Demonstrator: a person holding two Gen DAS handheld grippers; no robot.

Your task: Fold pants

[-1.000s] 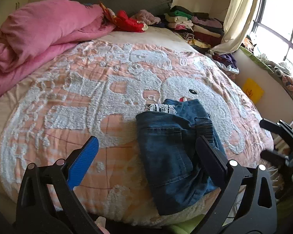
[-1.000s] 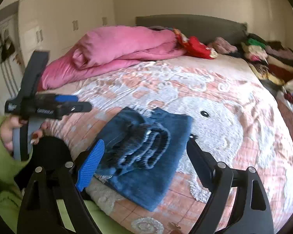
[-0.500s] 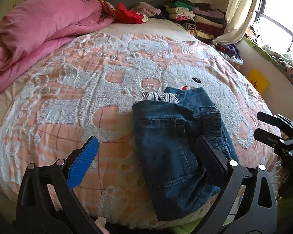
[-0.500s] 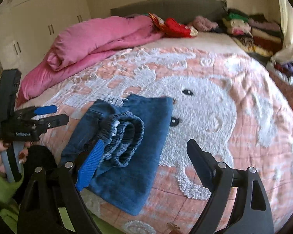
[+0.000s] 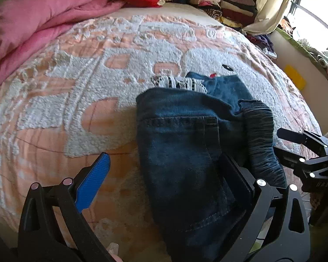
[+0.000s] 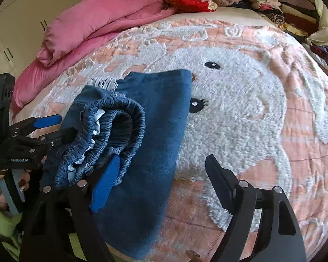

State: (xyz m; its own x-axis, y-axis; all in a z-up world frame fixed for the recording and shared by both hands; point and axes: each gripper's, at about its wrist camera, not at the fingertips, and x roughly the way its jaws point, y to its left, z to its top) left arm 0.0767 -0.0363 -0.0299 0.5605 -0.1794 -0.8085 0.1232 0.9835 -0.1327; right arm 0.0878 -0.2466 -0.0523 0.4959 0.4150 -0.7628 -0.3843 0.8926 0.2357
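Folded blue denim pants point(image 5: 185, 144) lie on the pink and white bedspread near the bed's front edge, also in the right wrist view point(image 6: 150, 135). The elastic waistband point(image 6: 111, 126) is bunched on top at one side. My left gripper point(image 5: 164, 174) is open, low over the pants' near end, and shows from the side in the right wrist view point(image 6: 52, 126). My right gripper point(image 6: 161, 174) is open over the pants' edge, its blue finger point(image 6: 107, 183) by the waistband. It shows at the right in the left wrist view point(image 5: 282, 142).
A pink duvet point(image 5: 32, 17) is heaped at the far left of the bed. Stacks of folded clothes point(image 5: 220, 2) sit at the far right by a curtain point(image 5: 269, 4) and window. White wardrobes point(image 6: 21, 21) stand to the left.
Both grippers have moved forward and down toward the pants, which now fill more of each view. The pants have stayed in place.
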